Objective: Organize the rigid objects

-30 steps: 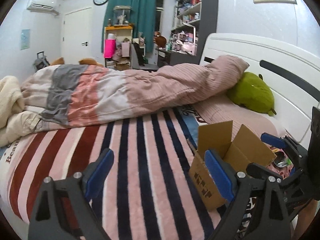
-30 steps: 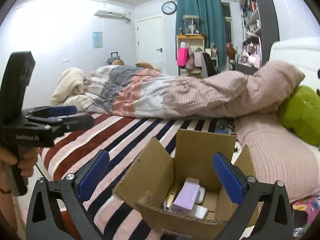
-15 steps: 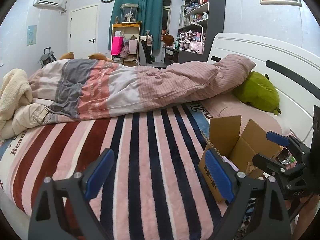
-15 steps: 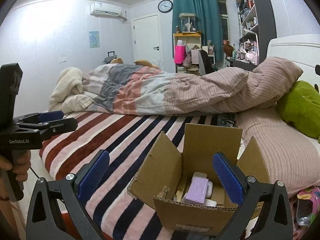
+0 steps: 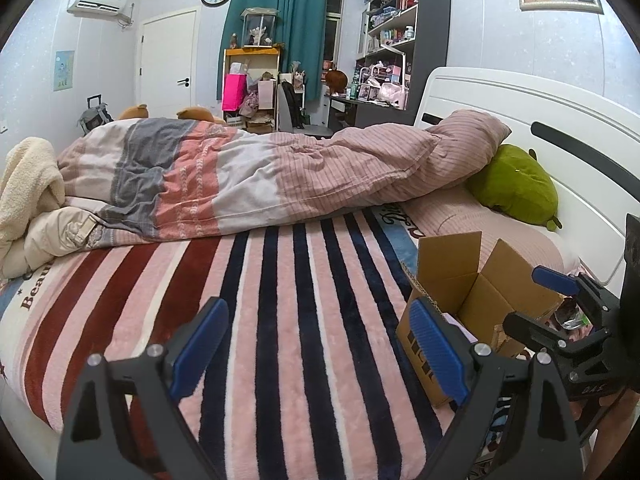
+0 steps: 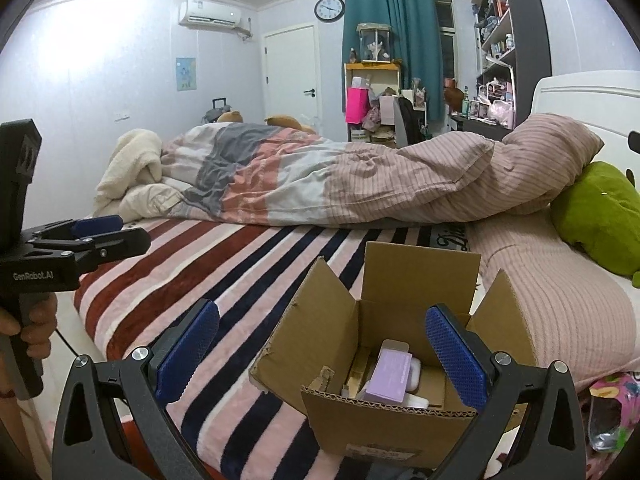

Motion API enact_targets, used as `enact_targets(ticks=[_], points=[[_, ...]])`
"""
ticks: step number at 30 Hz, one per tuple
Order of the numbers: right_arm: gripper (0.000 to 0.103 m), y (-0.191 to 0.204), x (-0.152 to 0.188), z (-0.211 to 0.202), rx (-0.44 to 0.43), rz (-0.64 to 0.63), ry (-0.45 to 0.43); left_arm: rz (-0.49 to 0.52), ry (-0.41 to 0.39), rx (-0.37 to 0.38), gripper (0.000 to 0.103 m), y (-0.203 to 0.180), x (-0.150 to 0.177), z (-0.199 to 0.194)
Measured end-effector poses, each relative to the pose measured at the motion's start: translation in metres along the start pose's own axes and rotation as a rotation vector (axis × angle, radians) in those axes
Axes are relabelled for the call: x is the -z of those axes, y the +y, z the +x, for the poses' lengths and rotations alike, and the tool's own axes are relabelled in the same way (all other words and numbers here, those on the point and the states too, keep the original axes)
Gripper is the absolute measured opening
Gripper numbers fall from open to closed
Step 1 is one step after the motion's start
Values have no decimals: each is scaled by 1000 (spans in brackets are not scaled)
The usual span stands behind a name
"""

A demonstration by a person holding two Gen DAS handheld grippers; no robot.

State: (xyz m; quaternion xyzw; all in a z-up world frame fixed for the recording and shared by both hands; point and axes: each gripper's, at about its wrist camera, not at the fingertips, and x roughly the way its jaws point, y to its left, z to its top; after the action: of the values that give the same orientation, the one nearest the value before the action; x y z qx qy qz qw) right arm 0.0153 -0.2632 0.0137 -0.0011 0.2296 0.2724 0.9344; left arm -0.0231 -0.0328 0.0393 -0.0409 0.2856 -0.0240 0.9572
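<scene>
Left wrist: I'm holding the left gripper (image 5: 320, 344) wide, empty, over the striped blanket (image 5: 304, 300); the box (image 5: 472, 300) is sitting right of it.

Right wrist: I'm holding the right gripper (image 6: 322, 346) wide, empty, above the near box (image 6: 384, 416), a purple pack (image 6: 388, 374) lying inside.

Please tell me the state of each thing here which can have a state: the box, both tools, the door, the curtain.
Brown cardboard box: flaps open, purple carton and white items inside.
Left tool: open, empty.
Right tool: open, empty.
White door: closed.
Teal curtain: mostly drawn, window strip showing beside it.
</scene>
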Motion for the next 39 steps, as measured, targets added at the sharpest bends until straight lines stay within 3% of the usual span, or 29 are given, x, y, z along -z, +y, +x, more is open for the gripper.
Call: enact_targets(ticks=[39], points=[[103,9,16,1,-10,42,23,9,0,-3,91,1,3,-2]])
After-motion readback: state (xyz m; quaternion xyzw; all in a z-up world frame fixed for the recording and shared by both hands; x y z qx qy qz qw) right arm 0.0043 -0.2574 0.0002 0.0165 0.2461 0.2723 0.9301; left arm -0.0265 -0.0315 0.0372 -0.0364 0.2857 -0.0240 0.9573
